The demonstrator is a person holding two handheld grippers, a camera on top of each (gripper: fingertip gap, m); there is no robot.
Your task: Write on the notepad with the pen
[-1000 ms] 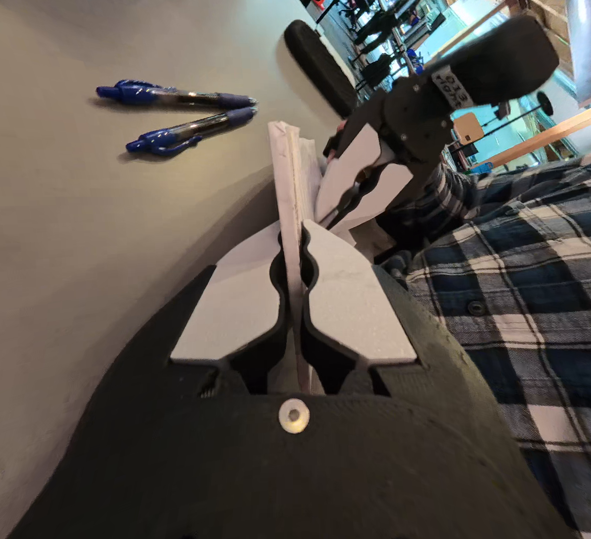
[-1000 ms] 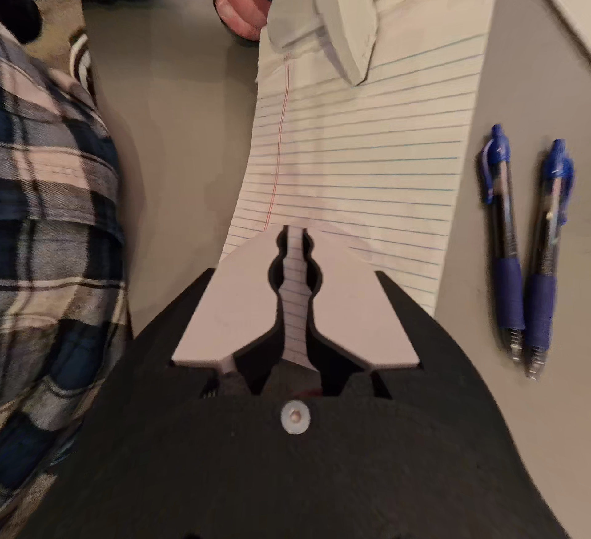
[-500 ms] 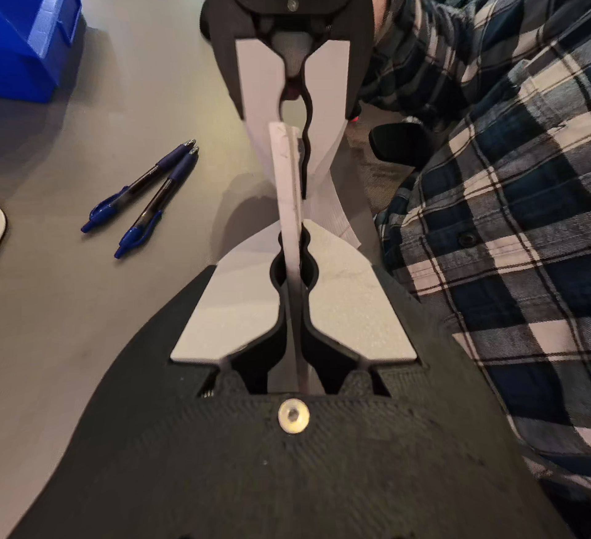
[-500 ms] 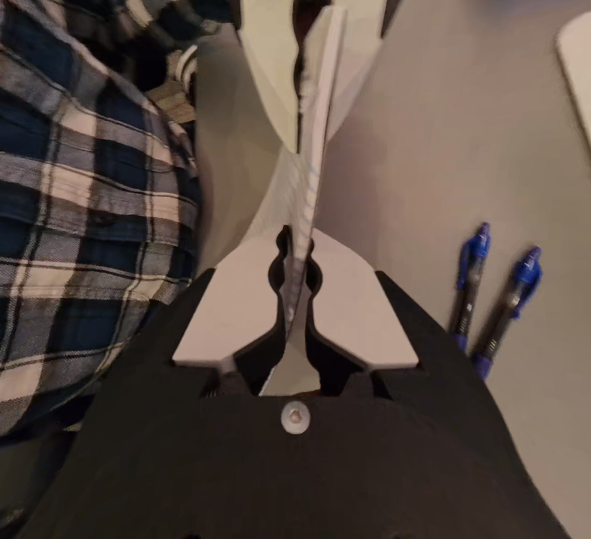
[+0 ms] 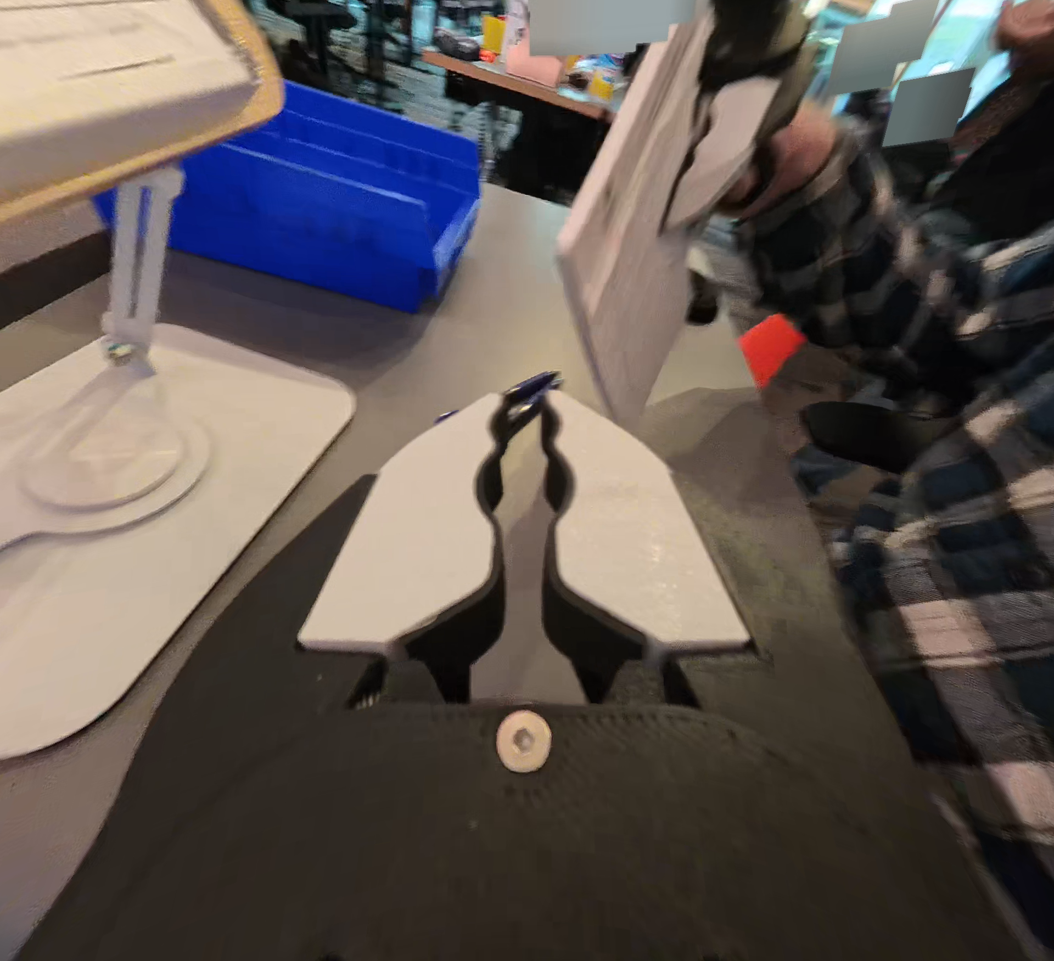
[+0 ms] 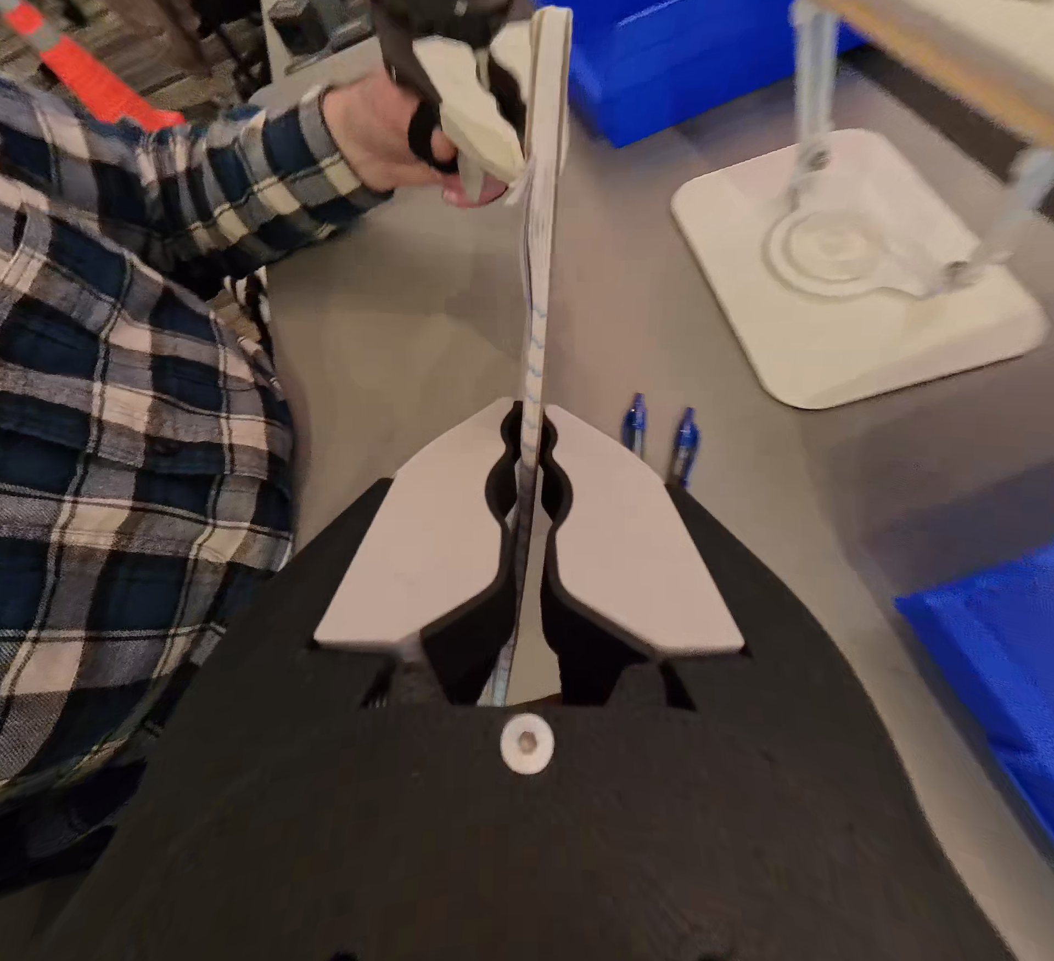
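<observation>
The right tongs [image 6: 529, 423] are clamping the edge of a white, blue-lined paper notepad [image 6: 542, 226], holding it upright above the grey counter [image 6: 399, 306]. The left tongs [image 5: 523, 409] are standing slightly parted and holding nothing. Laying the pad flat beside the two blue pens [image 6: 661, 434] before releasing seems wise, since its thin pages are bending and fanning loosely.

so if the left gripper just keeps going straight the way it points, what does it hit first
Probably the blue pens lying on the grey table, just past the open left gripper. The notepad, held up by the right gripper, sits off to the right of that line. Depth is unclear.
</observation>
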